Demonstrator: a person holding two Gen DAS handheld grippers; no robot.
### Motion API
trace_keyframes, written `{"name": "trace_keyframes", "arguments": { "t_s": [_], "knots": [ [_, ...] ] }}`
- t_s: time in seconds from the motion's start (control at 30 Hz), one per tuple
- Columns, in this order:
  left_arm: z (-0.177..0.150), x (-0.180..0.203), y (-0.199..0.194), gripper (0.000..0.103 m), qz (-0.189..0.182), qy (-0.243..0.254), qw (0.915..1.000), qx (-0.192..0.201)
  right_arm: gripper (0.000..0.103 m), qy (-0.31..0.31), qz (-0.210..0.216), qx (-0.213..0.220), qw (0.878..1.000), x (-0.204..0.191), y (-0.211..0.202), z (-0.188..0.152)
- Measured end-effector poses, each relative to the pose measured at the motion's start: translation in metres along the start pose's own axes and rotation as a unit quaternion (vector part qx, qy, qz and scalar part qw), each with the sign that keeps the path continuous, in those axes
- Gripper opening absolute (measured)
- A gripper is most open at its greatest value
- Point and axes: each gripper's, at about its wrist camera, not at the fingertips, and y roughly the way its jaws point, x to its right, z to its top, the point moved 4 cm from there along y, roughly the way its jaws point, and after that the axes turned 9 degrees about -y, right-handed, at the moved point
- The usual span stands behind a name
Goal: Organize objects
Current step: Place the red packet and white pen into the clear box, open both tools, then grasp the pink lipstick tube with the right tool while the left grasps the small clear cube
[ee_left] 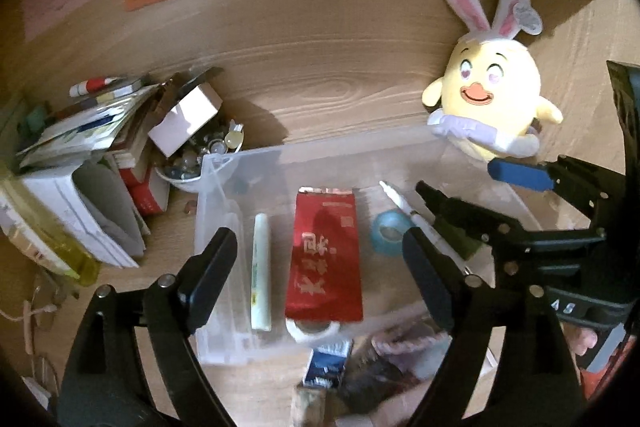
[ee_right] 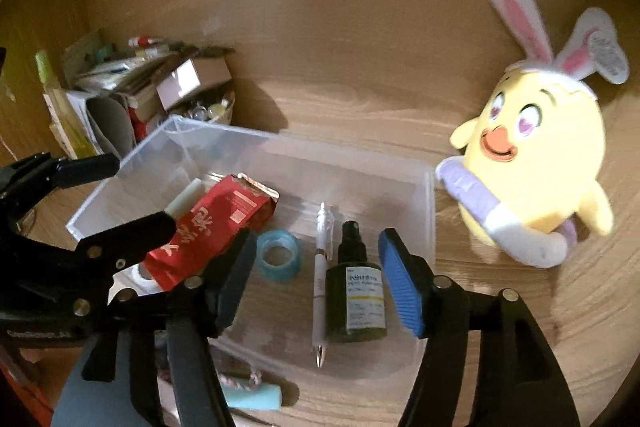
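Both my grippers hang over the clear bin (ee_right: 430,211), and both are spread apart with nothing between the fingers. My right gripper (ee_right: 316,287) frames the dark spray bottle (ee_right: 356,301) and the white pen (ee_right: 320,279), which lie side by side on the bin floor in the lower middle of that view. My left gripper (ee_left: 320,267) frames the red packet (ee_left: 324,255), with a pale stick (ee_left: 261,275) to its left.

I judge the bin is being filled, and loose things remain outside it at the bottom of the frame: a blue box (ee_left: 326,367) and something pink, too blurred to name. To do this well I would lift clear of the bin wall before reaching for them, then lay each piece flat in a bare patch, not on top of the blue tape (ee_right: 278,255).

Only the right view shows the bottle whole; in the left view my right gripper (ee_left: 516,183) covers it. Only the left view shows the white tape roll (ee_left: 312,331) under the packet's near end. The plush chick (ee_right: 536,163) stands on the desk (ee_right: 360,107) outside the bin's right corner.
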Motion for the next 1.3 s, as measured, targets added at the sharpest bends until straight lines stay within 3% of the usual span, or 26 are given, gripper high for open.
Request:
{"name": "trace_keyframes", "arguments": {
  "t_s": [0.13, 0.4, 0.57, 0.8, 1.07, 1.3],
  "knots": [
    [-0.012, -0.002, -0.015, 0.095, -0.002, 0.003, 1.0000, 0.009, 0.062, -0.007, -0.004, 0.016, 1.000, -0.006, -0.020, -0.004],
    [-0.035, -0.019, -0.034, 0.095, 0.003, -0.006, 1.0000, 0.005, 0.071, -0.018, -0.001, 0.033, 0.999, -0.020, -0.046, -0.025],
    [-0.053, -0.030, -0.036, 0.095, 0.016, -0.016, 0.9997, -0.007, 0.071, -0.016, -0.001, 0.028, 0.999, -0.029, -0.054, -0.043],
    [-0.085, -0.040, -0.039, 0.095, 0.028, -0.026, 0.9989, -0.027, 0.072, -0.002, 0.013, 0.007, 1.000, -0.047, -0.057, -0.078],
    [-0.112, -0.060, -0.048, 0.095, 0.046, -0.046, 0.9973, -0.034, 0.072, 0.052, 0.066, -0.030, 0.996, -0.075, -0.049, -0.123],
    [-0.140, -0.061, -0.057, 0.095, 0.045, -0.043, 0.9969, -0.048, 0.071, 0.051, 0.059, -0.054, 0.995, -0.089, -0.043, -0.141]
  ]
}}
